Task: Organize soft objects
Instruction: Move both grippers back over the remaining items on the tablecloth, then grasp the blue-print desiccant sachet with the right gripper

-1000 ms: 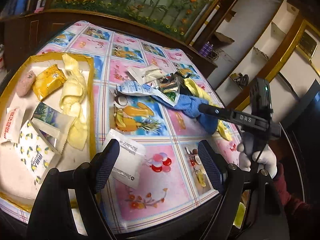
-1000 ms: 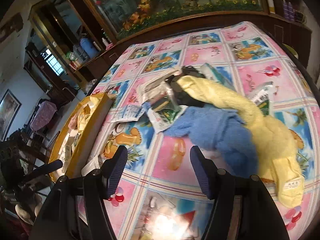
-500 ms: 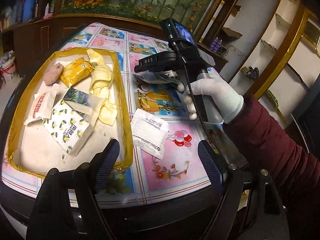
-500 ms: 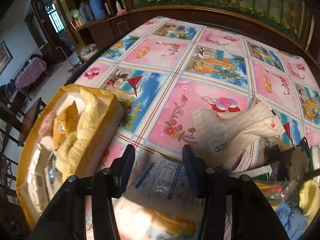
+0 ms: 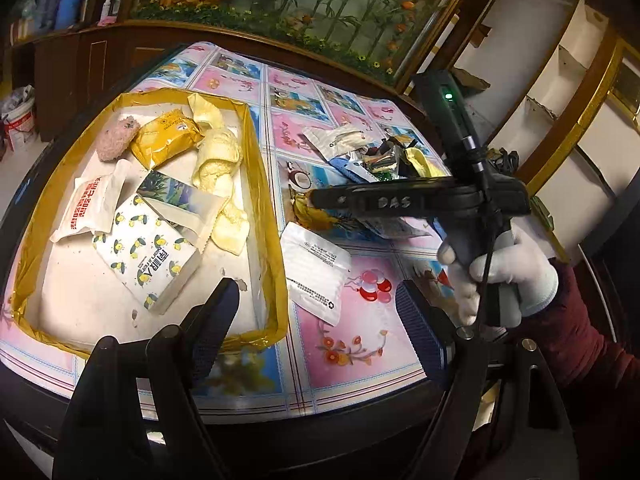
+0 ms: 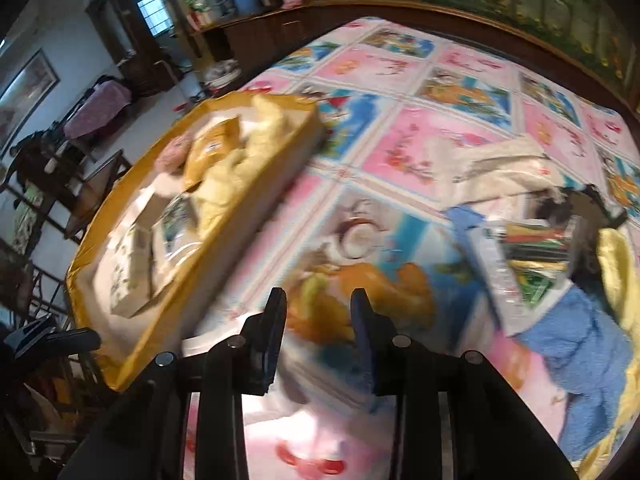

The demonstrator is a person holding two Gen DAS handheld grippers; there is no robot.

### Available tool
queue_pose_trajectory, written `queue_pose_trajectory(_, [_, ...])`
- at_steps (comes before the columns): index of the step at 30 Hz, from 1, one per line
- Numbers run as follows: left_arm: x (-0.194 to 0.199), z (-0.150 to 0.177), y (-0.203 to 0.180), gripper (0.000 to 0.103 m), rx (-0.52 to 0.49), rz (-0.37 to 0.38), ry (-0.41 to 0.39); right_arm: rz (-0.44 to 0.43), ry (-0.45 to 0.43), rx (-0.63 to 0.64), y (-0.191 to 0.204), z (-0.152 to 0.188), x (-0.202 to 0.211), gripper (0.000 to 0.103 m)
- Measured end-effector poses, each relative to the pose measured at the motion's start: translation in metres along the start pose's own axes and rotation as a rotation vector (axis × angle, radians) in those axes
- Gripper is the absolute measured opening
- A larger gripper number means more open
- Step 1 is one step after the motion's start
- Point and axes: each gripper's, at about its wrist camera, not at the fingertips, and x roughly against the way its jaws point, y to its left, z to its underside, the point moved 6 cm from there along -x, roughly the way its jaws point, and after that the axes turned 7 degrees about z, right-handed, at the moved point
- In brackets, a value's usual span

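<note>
Soft packets and a yellow cloth (image 5: 218,152) fill the gold-edged tray (image 5: 267,184); a white pouch (image 5: 316,266) and heap (image 6: 560,264) remain on the counter (image 5: 360,344), left tool (image 5: 316,316) released, right tool (image 6: 318,316) closing on nothing discernible.

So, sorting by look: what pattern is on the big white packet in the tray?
Small yellow lemons on white packet, clearest in the left wrist view.

Table (image 5: 352,364), patterned cloth: yellow-rimmed tray (image 5: 267,184) left, white packet (image 5: 316,266) beside, cloth-and-packet heap (image 5: 384,156) right.

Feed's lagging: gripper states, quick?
Left gripper: open, empty.
Right gripper: jaws closing; too blurred to tell whether anything is gripped.
</note>
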Motion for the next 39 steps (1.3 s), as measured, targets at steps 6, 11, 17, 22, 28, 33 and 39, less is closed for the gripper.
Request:
queue_pose_trajectory(6, [0.015, 0.000, -0.006, 0.081, -0.002, -0.013, -0.027, 0.067, 0.027, 0.187, 0.060, 0.019, -0.024, 0.033])
queue_pose_trajectory(11, [0.012, 0.000, -0.013, 0.082, -0.016, 0.006, -0.022, 0.136, 0.039, 0.174, 0.034, 0.044, -0.006, 0.033])
queue_pose_trajectory(17, [-0.006, 0.006, -0.034, 0.082, -0.076, 0.039, 0.033, 0.033, 0.000, -0.023, -0.034, 0.061, 0.033, 0.035])
queue_pose_trajectory(22, [-0.038, 0.021, -0.054, 0.081, -0.117, 0.042, 0.127, 0.049, -0.071, -0.224, -0.095, 0.058, 0.057, 0.053])
queue_pose_trajectory(28, [-0.051, 0.032, -0.068, 0.082, -0.166, 0.023, 0.171, 0.057, -0.120, -0.252, -0.109, 0.055, 0.059, 0.055])
queue_pose_trajectory(33, [-0.076, 0.039, -0.062, 0.081, -0.145, -0.044, 0.238, 0.146, -0.151, -0.232, -0.114, 0.035, 0.045, 0.059])
queue_pose_trajectory(39, [-0.099, 0.036, -0.063, 0.081, -0.136, -0.041, 0.266, 0.174, -0.068, -0.202, -0.112, 0.024, 0.009, 0.058])
